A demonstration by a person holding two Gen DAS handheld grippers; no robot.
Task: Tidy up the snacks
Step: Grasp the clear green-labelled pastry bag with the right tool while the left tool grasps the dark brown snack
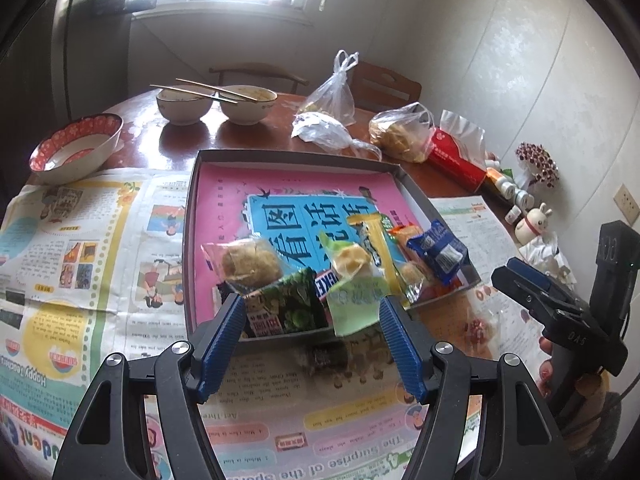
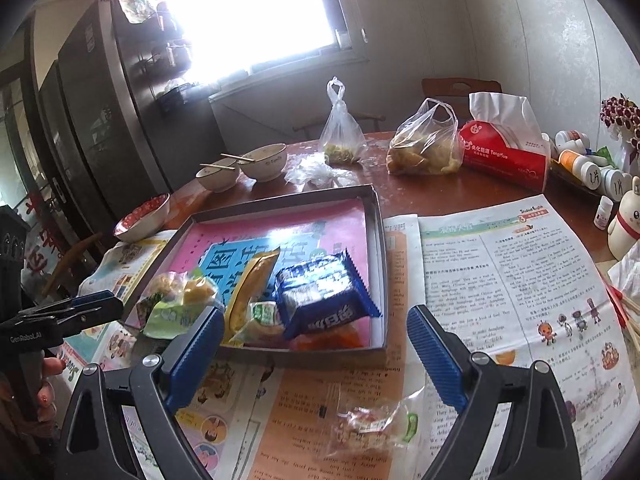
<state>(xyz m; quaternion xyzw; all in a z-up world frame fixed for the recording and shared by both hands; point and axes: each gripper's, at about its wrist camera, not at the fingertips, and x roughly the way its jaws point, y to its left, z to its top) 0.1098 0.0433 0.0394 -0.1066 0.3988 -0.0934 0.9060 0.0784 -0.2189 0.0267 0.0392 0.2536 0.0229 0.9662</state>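
Two tongs: both are spread and pinch nothing.
Left tongs [image 1: 312,316]: low centre of the left view, over the near edge of the tray [image 1: 192,240], a light green packet [image 1: 354,300] between the blue pads but not touching them.
Right tongs [image 2: 316,328]: low centre of the right view, above the newspaper [image 2: 500,272] on the counter [image 2: 440,192].
Snacks: most lie in the near part of the tray, among them a blue packet [image 2: 324,296] and a yellow packet [image 2: 250,284].
Loose snack [image 2: 372,428]: a clear wrapper on the newspaper, bottom centre, outside the tray.
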